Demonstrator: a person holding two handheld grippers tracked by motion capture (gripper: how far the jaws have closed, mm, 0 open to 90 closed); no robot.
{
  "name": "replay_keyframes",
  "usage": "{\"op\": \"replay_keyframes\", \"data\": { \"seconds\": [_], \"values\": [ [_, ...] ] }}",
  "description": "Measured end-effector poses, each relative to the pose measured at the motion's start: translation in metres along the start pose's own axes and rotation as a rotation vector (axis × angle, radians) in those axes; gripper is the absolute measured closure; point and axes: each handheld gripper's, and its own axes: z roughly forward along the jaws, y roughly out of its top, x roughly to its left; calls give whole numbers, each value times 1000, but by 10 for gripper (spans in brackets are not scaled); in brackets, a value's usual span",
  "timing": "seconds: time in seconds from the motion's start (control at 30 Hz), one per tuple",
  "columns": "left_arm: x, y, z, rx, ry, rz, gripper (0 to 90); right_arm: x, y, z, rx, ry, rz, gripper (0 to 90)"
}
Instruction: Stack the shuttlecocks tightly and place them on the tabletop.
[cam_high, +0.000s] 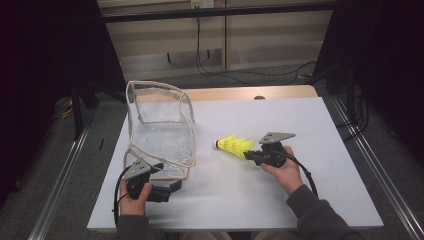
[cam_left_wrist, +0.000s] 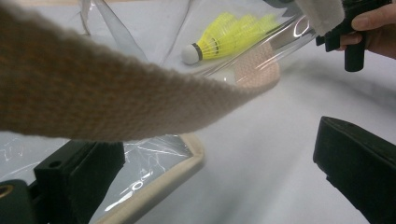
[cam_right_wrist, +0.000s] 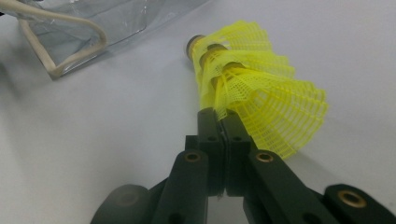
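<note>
Clear plastic, edged with beige webbing, forms the pouch (cam_high: 160, 127) that stands at the left of the white table (cam_high: 300, 200), its mouth turned toward the open middle of the board, presumably so that something can be slid in from the right. Beside its near corner rests the left gripper (cam_high: 172, 186), held low in the left hand (cam_high: 134, 199); the left gripper view shows its two black jaws standing wide apart, one close under the pouch's bottom edge and the other well clear, with a webbing strap (cam_left_wrist: 116, 98) crossing overhead and nothing pinched between the pads. This placement reads as a readiness to steady or spread the pouch rather than a grip on it. Right of the pouch, apart from it, lies a nested stack of yellow shuttlecocks (cam_high: 234, 145), cork tip pointing toward the pouch mouth. At the far right, the right gripper (cam_high: 250, 156), carried by the right hand (cam_high: 285, 172), meets the skirt end of the stack. Its jaws are pressed fully together, their tips nipping the yellow mesh skirt (cam_right_wrist: 261, 102). Holding the stack by the tail leaves the cork end free to lead, which suits insertion into the pouch.
</note>
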Motion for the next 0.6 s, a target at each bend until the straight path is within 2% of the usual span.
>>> {"op": "replay_keyframes", "data": {
  "seconds": [0.33,0.5,0.6],
  "values": [
    [0,0,0,-1,1,-1,19,4,1,5,-3,4,14,875],
    [0,0,0,-1,0,-1,19,6,-1,7,3,9,7,838],
    [0,0,0,-1,1,0,19,8,-1,7,7,3,7,783]
  ]
}}
